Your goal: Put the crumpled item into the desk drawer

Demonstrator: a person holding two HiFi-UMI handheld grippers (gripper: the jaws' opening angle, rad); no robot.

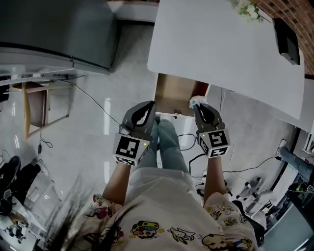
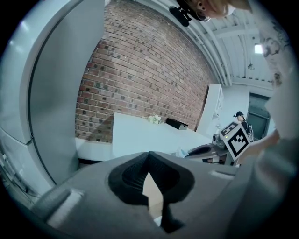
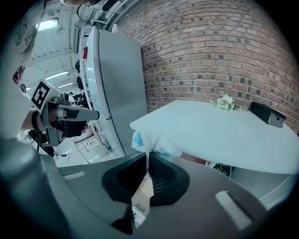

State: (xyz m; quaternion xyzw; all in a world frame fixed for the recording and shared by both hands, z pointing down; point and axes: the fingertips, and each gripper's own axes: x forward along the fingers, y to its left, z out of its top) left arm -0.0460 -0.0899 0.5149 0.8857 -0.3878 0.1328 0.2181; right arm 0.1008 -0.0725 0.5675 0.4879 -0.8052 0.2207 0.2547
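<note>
The white desk (image 1: 221, 49) has its drawer (image 1: 171, 93) pulled out, showing a bare wooden inside. My right gripper (image 1: 195, 107) hovers over the drawer's right front corner, shut on the crumpled item (image 1: 196, 101). In the right gripper view the crumpled item (image 3: 152, 141) is a white wad with a blue patch, pinched at the tips of the right gripper (image 3: 147, 156). My left gripper (image 1: 151, 106) sits just in front of the drawer's left front corner. In the left gripper view the left gripper (image 2: 148, 156) has its jaws together with nothing between them.
A black box (image 1: 287, 41) and a small bunch of flowers (image 1: 248, 9) sit at the desk's far side. A tall grey cabinet (image 1: 59, 29) stands to the left. Cables (image 1: 245, 169) lie on the floor at right. The person's legs (image 1: 167, 142) are below the drawer front.
</note>
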